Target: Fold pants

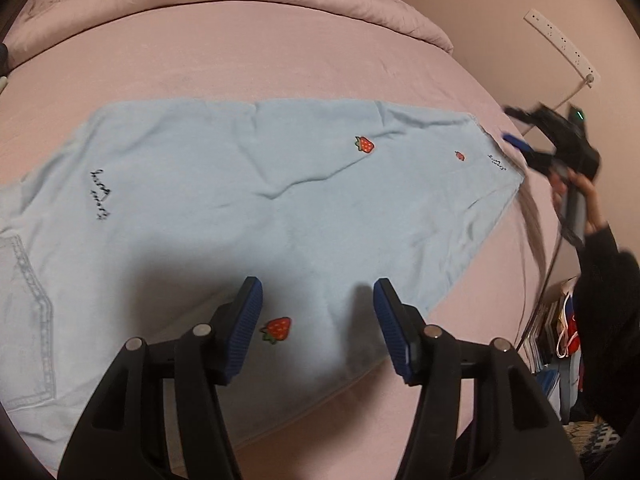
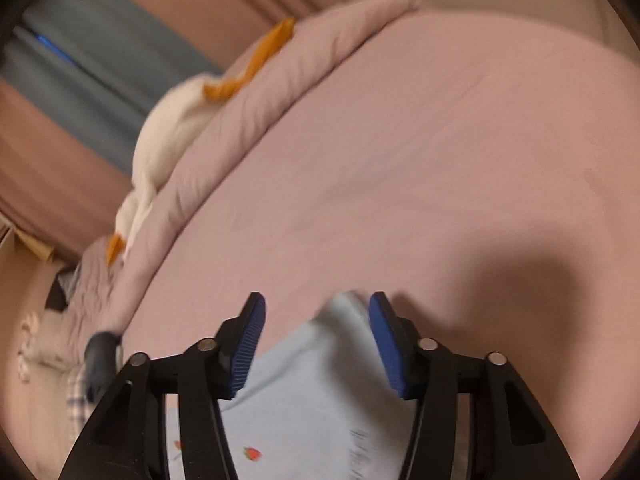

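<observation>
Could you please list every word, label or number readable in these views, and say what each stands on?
None can be read.
Black cursive embroidery on the light blue pants, left side: too small and distorted.
A second embroidery near the hem: too small.
Dark marks in the right wrist view: blurred.

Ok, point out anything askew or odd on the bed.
Nothing damaged or spilled. The light blue pants lie slanted across the pink sheet, with creases through the middle. Both the left gripper and right gripper are open, holding nothing.
</observation>
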The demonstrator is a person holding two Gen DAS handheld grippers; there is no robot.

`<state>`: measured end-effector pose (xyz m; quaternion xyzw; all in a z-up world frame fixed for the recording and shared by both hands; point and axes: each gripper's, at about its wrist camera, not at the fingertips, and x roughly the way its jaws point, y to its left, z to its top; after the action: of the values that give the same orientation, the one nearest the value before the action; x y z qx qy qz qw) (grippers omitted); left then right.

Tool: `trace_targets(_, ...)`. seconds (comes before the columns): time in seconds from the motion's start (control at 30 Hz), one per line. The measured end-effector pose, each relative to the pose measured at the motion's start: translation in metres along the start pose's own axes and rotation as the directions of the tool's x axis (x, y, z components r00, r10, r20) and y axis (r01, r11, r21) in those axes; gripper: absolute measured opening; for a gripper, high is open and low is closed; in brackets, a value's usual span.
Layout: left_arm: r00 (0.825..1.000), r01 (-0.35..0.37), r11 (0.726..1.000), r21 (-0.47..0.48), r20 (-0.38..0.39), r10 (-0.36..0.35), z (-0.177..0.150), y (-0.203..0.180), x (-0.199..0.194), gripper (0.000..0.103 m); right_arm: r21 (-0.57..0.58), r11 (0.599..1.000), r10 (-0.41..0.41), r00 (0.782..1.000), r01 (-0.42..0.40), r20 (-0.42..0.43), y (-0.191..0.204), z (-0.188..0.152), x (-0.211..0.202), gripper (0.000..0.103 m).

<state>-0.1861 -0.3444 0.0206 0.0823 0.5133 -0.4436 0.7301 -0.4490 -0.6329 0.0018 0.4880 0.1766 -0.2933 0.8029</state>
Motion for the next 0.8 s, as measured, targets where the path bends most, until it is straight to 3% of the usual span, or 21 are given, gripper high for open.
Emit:
trace_targets(0.23, 1.0, 0.015, 1.0, -0.016, 0.011, -0.015, 0.003, -0.001, 0.003, 0.065, 0.182, 0.979, 0.08, 0.996, -0.087, 0.048, -0.06, -0.052, -0.065, 0.056)
trace_targets(0.43, 0.999, 0.021, 0.999, -0.048, 0.027, -0.02, -0.002, -0.004, 0.001, 0.066, 0.227, 0.971, 0.09, 0.994, -0.074, -0.059, -0.053, -0.094, -0.055, 0.056)
trace_targets(0.63, 0.999, 0.031, 0.996, -0.081, 0.027, -0.029, 0.0, -0.001, -0.001, 0.065, 0.209, 0.973, 0.112, 0.992, -0.098, -0.059, -0.033, -0.085, -0.029, 0.056)
trace_targets(0.8, 0.999, 0.025, 0.997, -0.076, 0.026, -0.023, 0.0, -0.002, -0.001, 0.066, 0.158, 0.985, 0.077, 0.996, -0.068, -0.049, -0.031, -0.073, -0.019, 0.056)
